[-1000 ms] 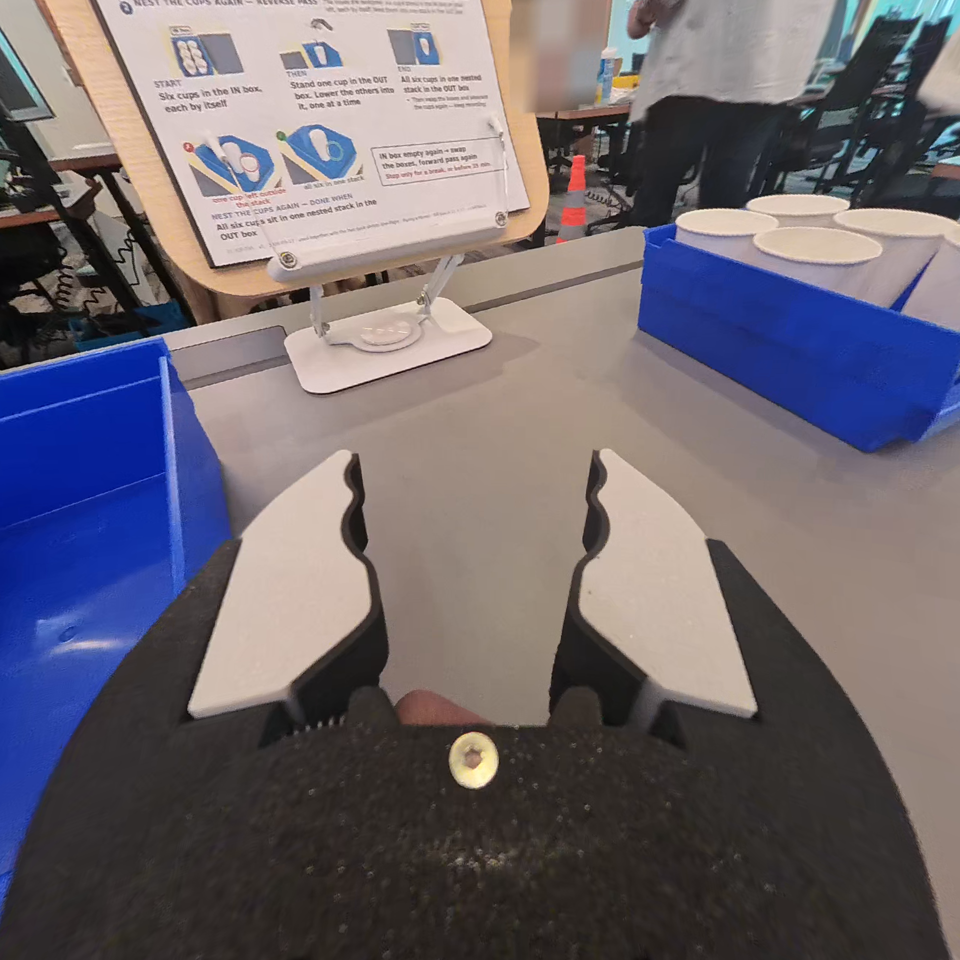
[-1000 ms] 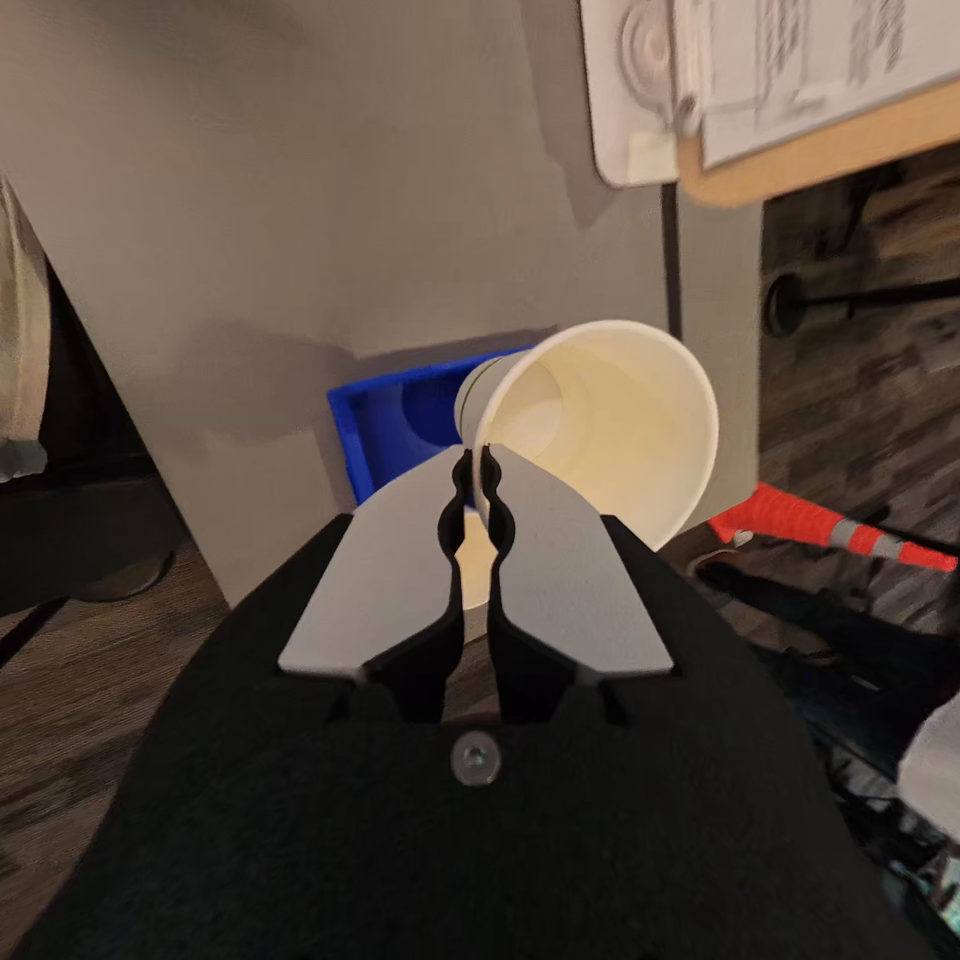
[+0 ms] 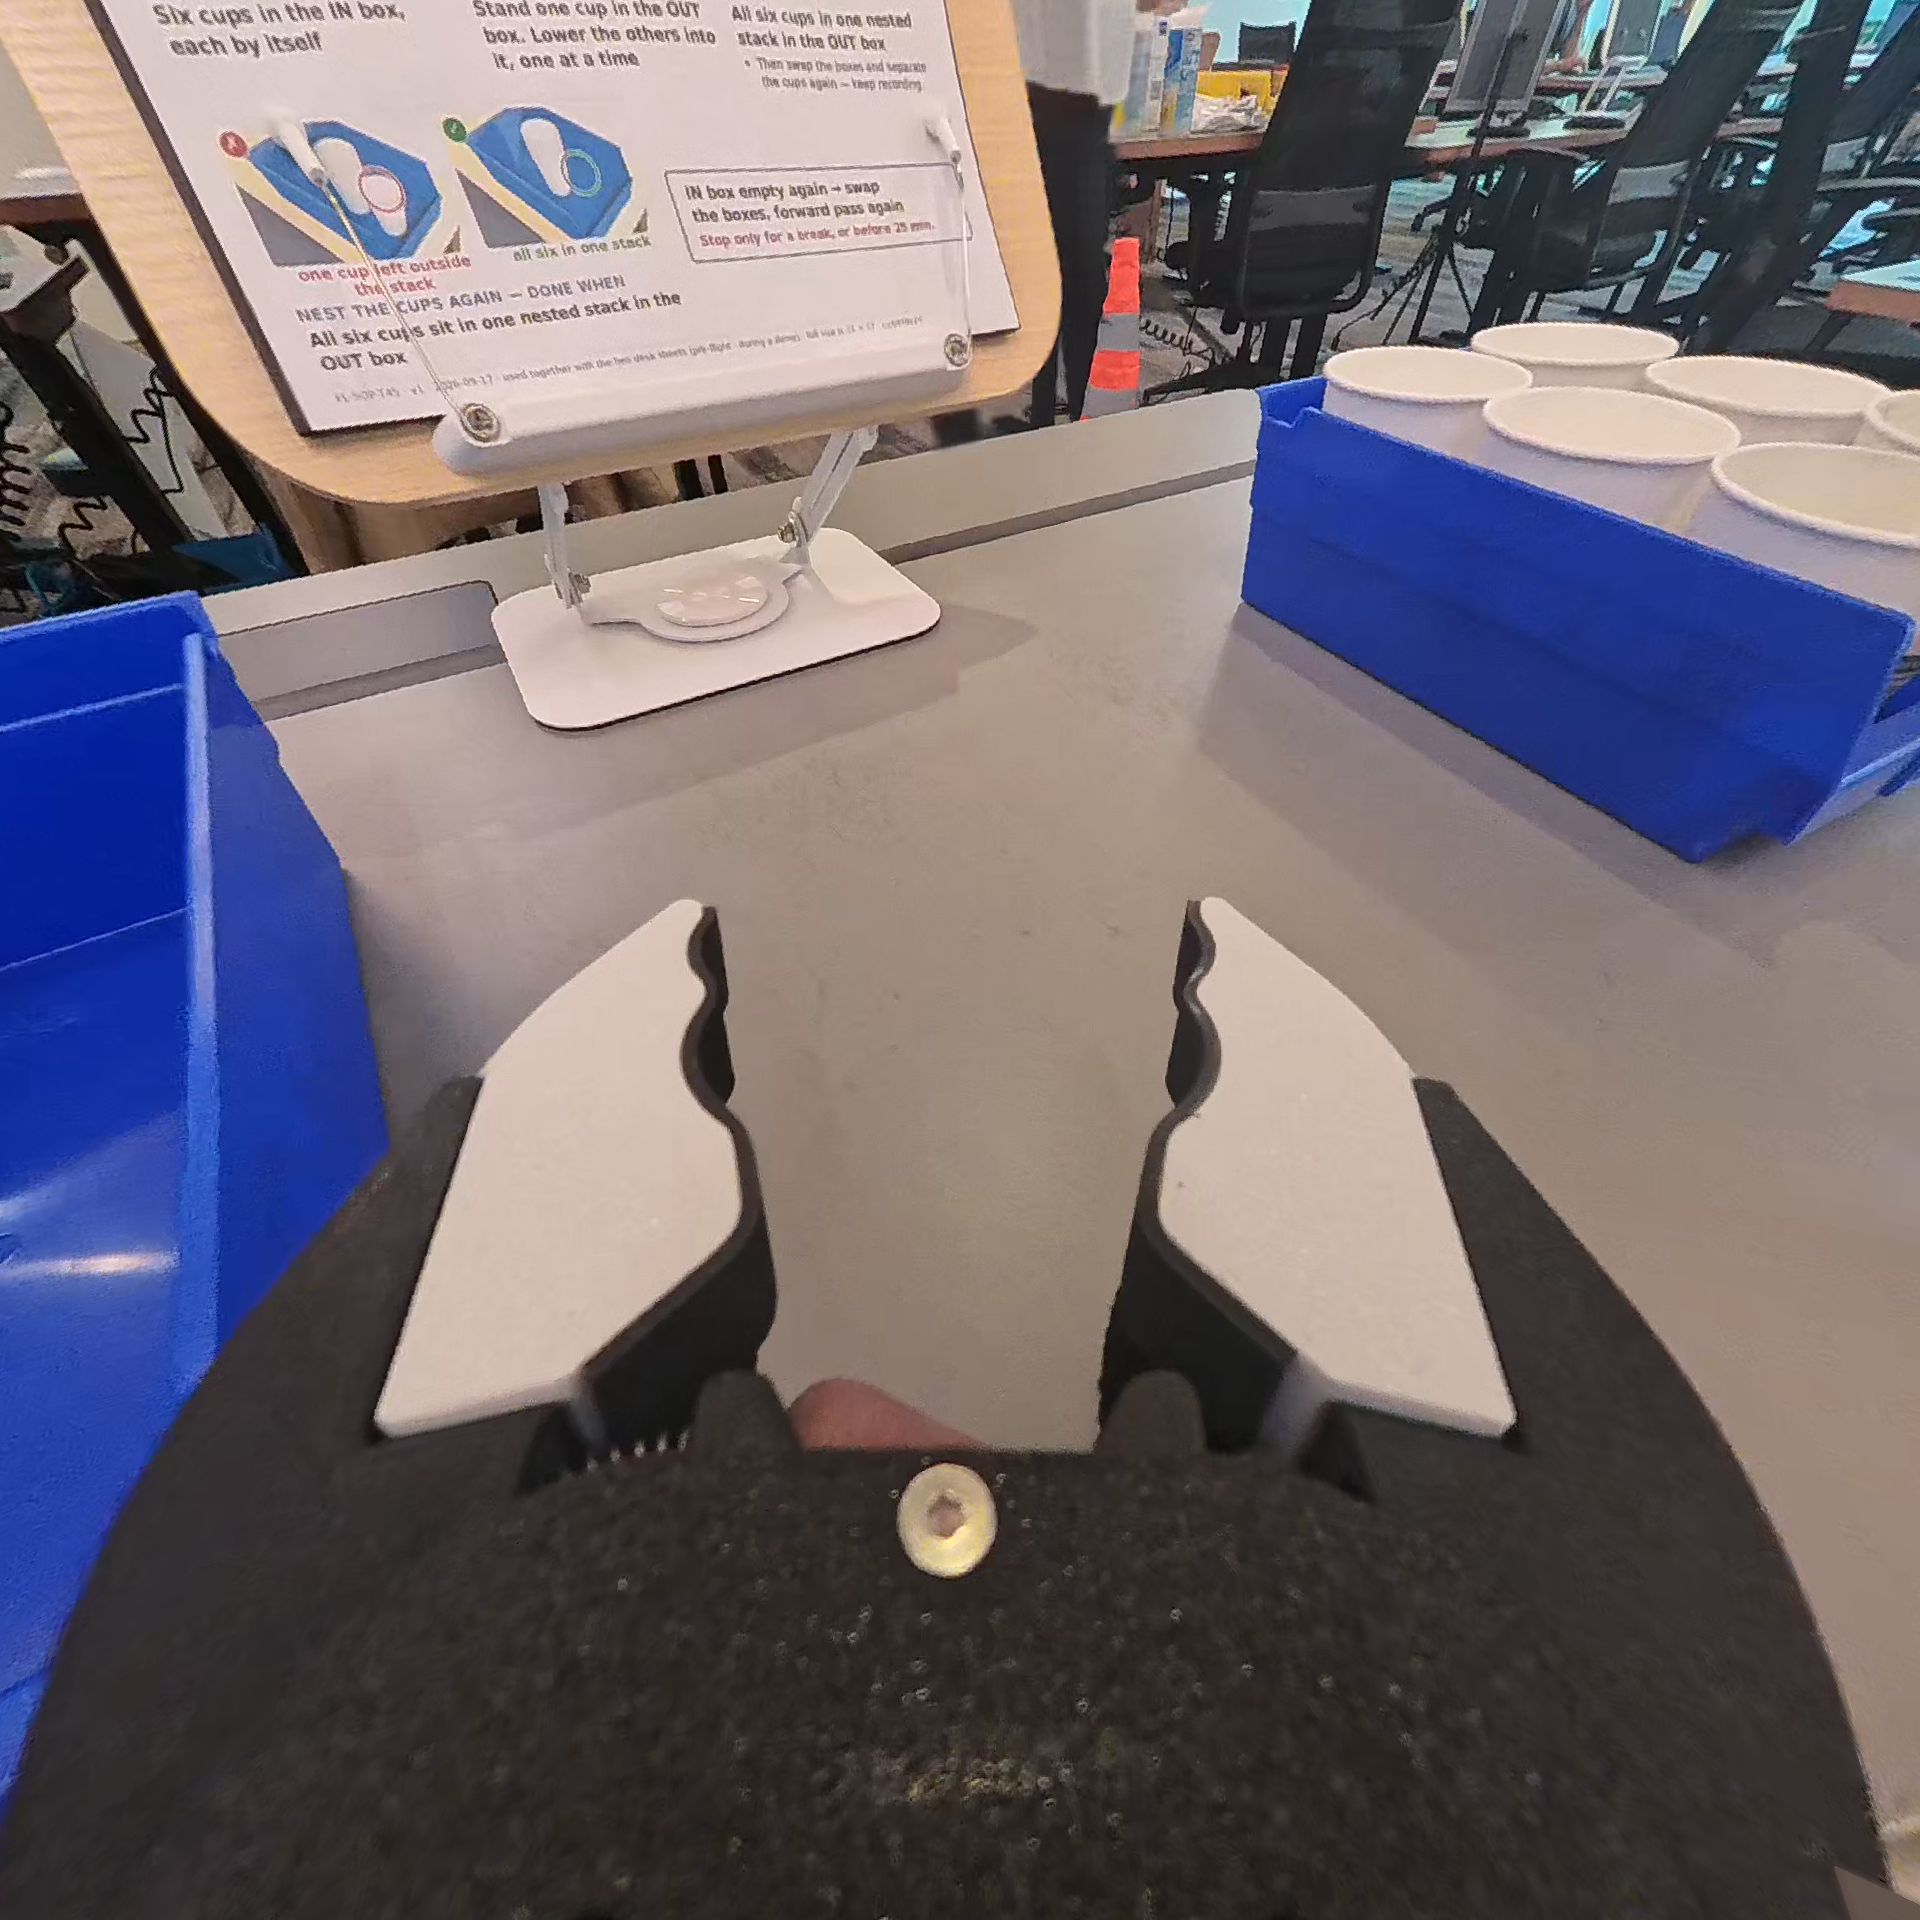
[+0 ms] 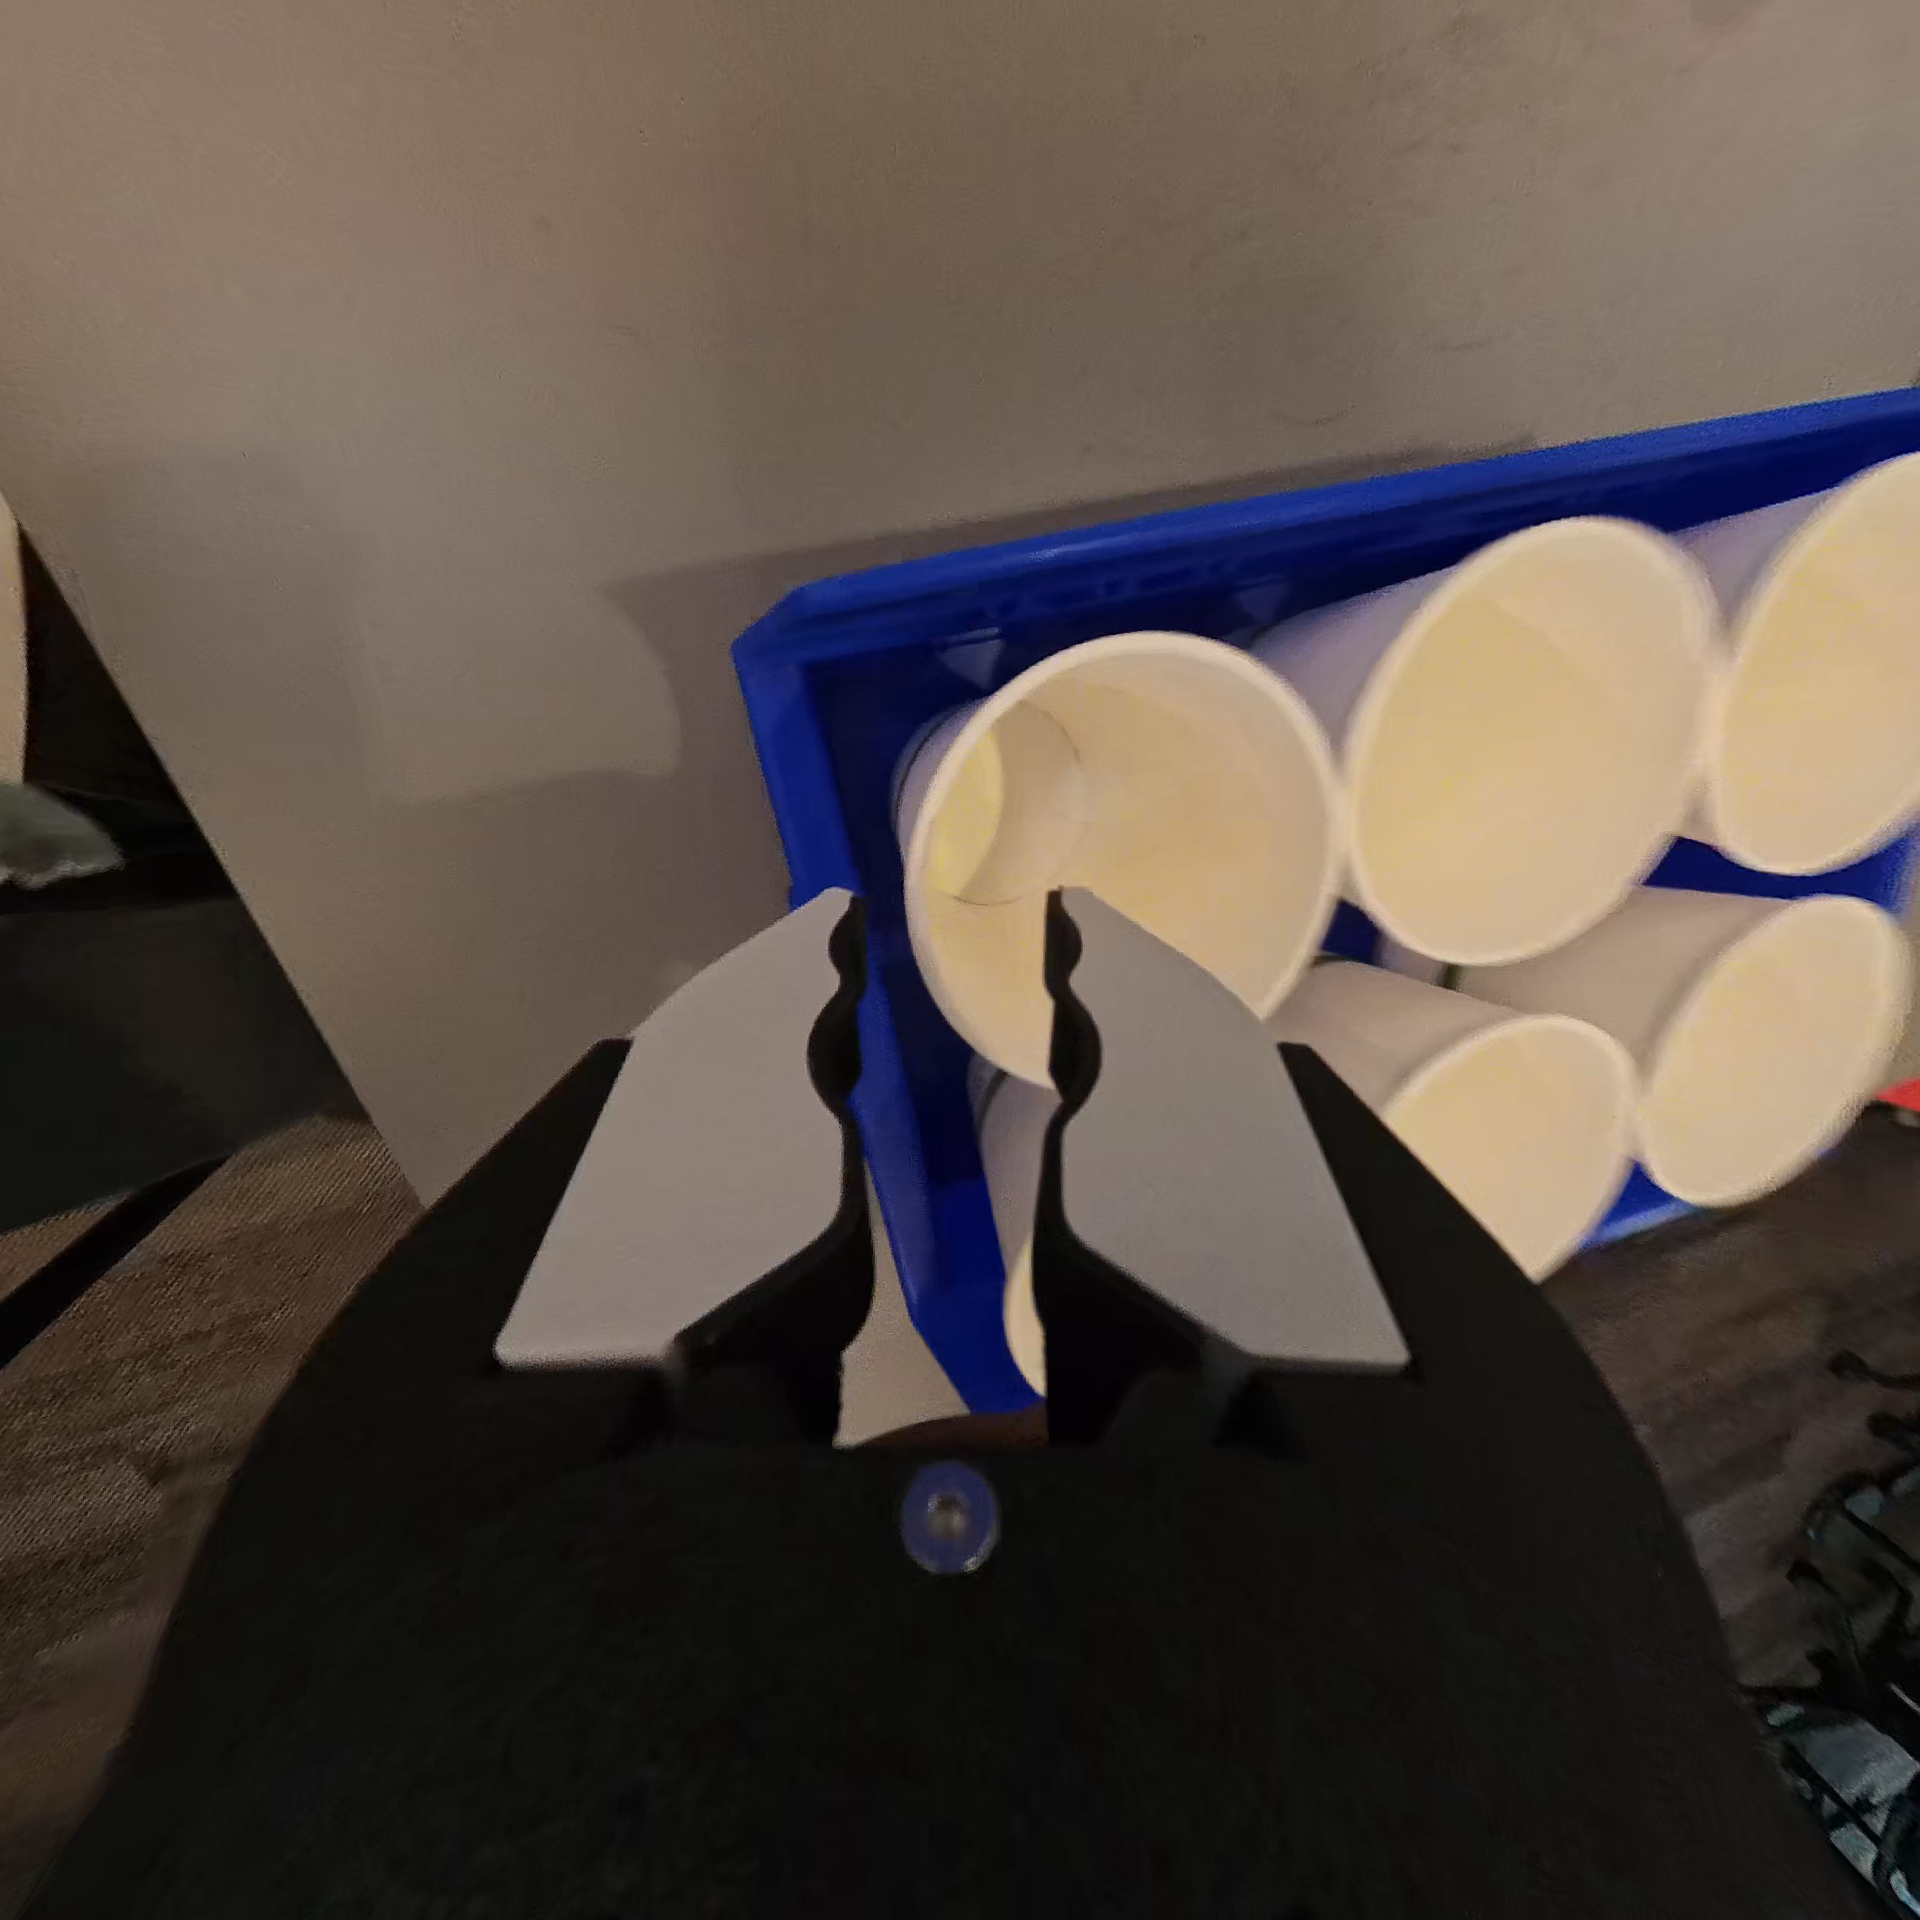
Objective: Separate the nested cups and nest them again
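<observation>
Now, table (image 3: pixel 935 852): grey, with 1 blue bin at each side edge.
Right bin (image 4: pixel 821 748): holds 6 white cups standing apart, likely so each can be picked alone.
Left bin (image 3: pixel 125 1018): looks empty, likely waiting for the stack.
Left gripper (image 3: pixel 945 935): wide open, holds nothing.
Right gripper (image 4: pixel 951 925): partly open around the corner cup (image 4: pixel 1122 831) rim, not pinching.
Cup: upright, mouth up.

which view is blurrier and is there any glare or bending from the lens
Right wrist view: dim and motion-smeared, the white paper cups in the blue plastic bin have soft rims. Left wrist view: bright and sharp; a pale sheen on the grey table, and the wide lens bows the second blue bin.
</observation>
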A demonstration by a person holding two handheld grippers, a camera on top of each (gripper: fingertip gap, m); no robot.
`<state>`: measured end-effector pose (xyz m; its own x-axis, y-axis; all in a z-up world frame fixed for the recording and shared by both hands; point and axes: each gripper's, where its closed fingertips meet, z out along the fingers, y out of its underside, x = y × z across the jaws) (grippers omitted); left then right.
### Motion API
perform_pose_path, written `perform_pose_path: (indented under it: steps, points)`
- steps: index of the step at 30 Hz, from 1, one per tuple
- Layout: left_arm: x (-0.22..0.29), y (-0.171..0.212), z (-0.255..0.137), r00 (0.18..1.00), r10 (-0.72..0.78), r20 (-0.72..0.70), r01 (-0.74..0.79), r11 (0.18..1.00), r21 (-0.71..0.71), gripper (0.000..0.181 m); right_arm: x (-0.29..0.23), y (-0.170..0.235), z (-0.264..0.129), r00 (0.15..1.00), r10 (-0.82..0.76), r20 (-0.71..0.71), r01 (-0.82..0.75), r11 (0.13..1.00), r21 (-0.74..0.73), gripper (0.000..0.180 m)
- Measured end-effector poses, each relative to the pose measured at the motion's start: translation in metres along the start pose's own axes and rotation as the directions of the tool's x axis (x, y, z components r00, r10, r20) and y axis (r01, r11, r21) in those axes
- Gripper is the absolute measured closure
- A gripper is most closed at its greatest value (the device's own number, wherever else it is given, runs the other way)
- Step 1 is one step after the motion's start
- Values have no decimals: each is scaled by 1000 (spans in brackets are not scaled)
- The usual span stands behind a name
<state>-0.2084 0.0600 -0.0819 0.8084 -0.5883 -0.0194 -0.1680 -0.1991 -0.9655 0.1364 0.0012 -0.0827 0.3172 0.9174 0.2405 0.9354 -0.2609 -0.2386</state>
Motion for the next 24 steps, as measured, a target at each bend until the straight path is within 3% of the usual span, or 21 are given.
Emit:
perform_pose_path:
  steps: [3,5,7,9,11,13,15,20,24]
  points:
    - [-5,-3,-4,999,-31,14,31,999,16,98,8,-36,-56,985,88,-147,-48,965,260,145]
    - [-8,-1,-10,998,-51,29,51,998,25,97,-1,-57,-94,952,206,-227,-72,871,487,145]
    - [-11,3,-18,997,-59,55,58,998,27,97,-21,-78,-115,913,336,-233,-71,692,718,150]
    - [-16,8,-30,993,-76,93,73,996,42,97,-46,-98,-106,878,462,-122,-138,488,862,147]
    - [-18,14,-43,988,-93,125,85,994,63,97,-67,-108,-69,822,569,-29,-249,405,880,136]
    - [-17,19,-53,986,-79,147,68,995,77,97,-79,-109,-37,758,649,-73,-264,406,875,132]
    - [-14,18,-59,984,-64,165,50,995,87,96,-82,-104,-22,685,723,-92,-283,380,881,132]
    - [3,14,-70,984,-91,154,71,989,132,97,-90,-94,-3,563,823,70,-363,171,916,128]
    - [9,25,-75,982,-63,178,39,990,133,101,-88,-83,-3,549,833,-70,-317,285,905,123]
